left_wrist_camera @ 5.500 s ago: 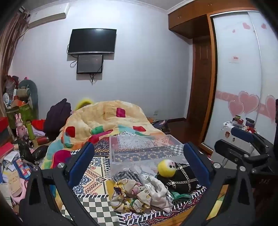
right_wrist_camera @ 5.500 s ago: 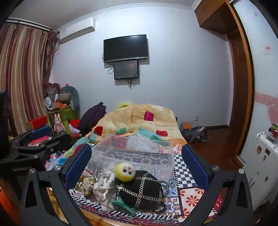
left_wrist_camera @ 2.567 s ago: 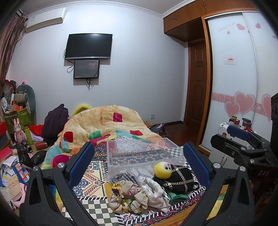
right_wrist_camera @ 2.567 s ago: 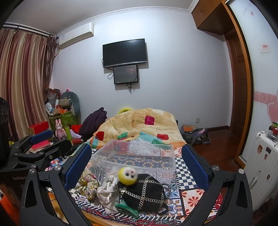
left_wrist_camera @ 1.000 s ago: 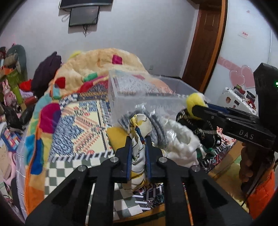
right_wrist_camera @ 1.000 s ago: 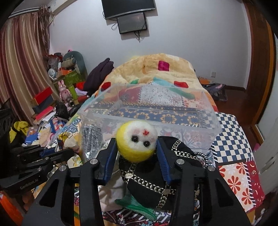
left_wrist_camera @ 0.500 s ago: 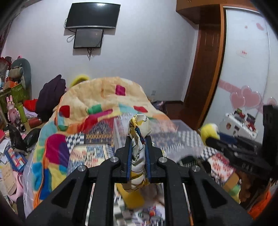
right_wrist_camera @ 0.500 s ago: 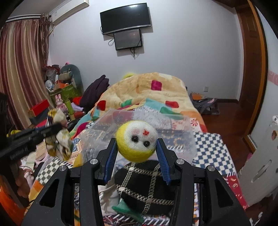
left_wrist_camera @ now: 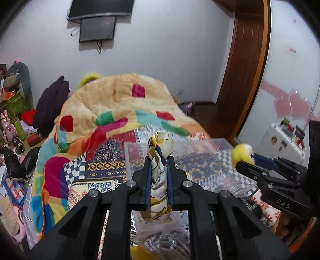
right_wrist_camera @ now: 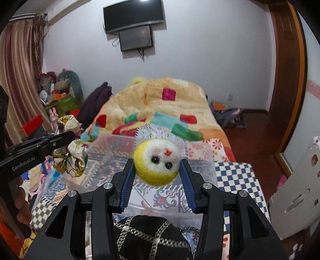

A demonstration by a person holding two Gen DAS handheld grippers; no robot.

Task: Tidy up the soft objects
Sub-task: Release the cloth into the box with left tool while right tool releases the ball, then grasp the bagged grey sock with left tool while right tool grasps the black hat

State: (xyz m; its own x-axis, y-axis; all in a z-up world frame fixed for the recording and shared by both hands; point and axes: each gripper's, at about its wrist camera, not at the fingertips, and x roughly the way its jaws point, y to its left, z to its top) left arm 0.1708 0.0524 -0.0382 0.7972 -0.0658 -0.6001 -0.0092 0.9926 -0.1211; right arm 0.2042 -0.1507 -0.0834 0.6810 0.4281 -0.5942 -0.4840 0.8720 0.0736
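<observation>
Bedroom bed, clear bin (right_wrist_camera: 112, 144) rim, both loads aloft

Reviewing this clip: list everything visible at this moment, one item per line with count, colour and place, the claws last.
clear plastic storage bin: 1, transparent, on the bed ahead of both claws
round felt ball with a face: 1, yellow and white, held above the bin
floral fabric scrunchie: 1, cream, yellow and black, held above the bin's near left corner
black chain-trimmed pouch: 1, black with silver chain, bed's near edge, under the right claw
patchwork plush blanket: 1, beige with coloured squares, heaped behind the bin
wall television: 1, black, on the far wall
striped curtain: 1, brown and cream, far left
left claw: 1, black with blue pads, shut on the scrunchie
right claw: 1, black with blue pads, shut on the ball
</observation>
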